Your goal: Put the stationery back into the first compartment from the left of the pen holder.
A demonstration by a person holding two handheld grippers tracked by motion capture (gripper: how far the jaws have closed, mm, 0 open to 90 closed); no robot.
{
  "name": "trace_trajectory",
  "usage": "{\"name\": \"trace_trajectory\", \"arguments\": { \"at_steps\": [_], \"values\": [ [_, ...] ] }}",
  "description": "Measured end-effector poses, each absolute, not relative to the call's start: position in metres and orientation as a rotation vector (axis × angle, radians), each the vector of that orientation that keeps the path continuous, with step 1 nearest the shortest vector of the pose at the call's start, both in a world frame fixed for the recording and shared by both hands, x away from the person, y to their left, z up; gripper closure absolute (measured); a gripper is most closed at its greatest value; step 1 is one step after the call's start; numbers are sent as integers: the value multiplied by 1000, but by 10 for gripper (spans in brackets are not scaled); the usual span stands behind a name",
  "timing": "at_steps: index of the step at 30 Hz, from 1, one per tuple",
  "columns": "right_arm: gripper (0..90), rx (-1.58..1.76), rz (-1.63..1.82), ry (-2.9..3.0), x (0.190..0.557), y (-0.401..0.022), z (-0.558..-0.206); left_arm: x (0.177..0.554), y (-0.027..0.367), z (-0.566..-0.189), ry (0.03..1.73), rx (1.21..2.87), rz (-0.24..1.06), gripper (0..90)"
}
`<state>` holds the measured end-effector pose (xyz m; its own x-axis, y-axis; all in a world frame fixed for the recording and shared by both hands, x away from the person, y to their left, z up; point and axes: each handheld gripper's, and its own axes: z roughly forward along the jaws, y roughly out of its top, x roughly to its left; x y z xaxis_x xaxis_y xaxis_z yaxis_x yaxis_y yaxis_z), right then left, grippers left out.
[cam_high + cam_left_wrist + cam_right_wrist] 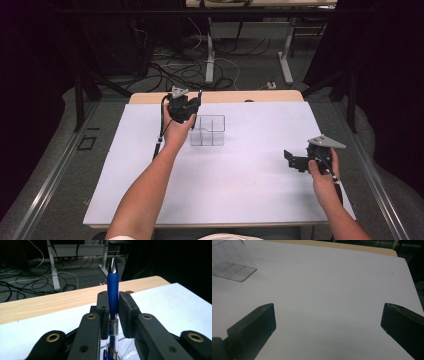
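Observation:
A blue pen point(113, 293) with a silver tip stands upright between the jaws of my left gripper point(113, 302), which is shut on it. From above, that gripper point(192, 105) hovers just left of a clear plastic divided box point(207, 130), with the pen point(196, 111) pointing up and its lower end by the box's left wall. My right gripper point(289, 156) rests low over the white table's right side, open with nothing between its jaws point(328, 317). The clear box point(230, 262) lies far off to its upper left.
A white mat point(240, 175) covers the table, with a wooden strip point(270, 96) along the far edge. Beyond it are desk legs point(210, 60) and tangled cables point(175, 70) on the floor. Dark frame posts point(79, 102) flank both sides.

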<state>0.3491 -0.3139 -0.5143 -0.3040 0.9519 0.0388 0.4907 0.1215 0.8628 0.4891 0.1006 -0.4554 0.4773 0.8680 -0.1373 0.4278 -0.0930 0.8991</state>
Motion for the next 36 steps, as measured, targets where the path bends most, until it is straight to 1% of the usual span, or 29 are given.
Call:
{"name": "trace_trajectory", "arguments": {
  "at_steps": [15, 28, 29, 32, 36],
  "values": [
    [0, 1402, 1103, 1863, 349, -313, -515, 484, 107, -471, 1127, 1704, 533, 797],
    [0, 1401, 1102, 1862, 349, -313, -515, 479, 111, -476, 1143, 1725, 510, 790],
    [0, 1405, 1106, 1863, 349, -313, -515, 479, 112, -476, 1141, 1724, 510, 781],
    [0, 1400, 1104, 1865, 349, -314, -515, 477, 114, -474, 1132, 1712, 508, 687],
    [0, 1400, 1103, 1864, 349, -313, -515, 472, 115, -469, 1121, 1697, 500, 613]
  ]
}}
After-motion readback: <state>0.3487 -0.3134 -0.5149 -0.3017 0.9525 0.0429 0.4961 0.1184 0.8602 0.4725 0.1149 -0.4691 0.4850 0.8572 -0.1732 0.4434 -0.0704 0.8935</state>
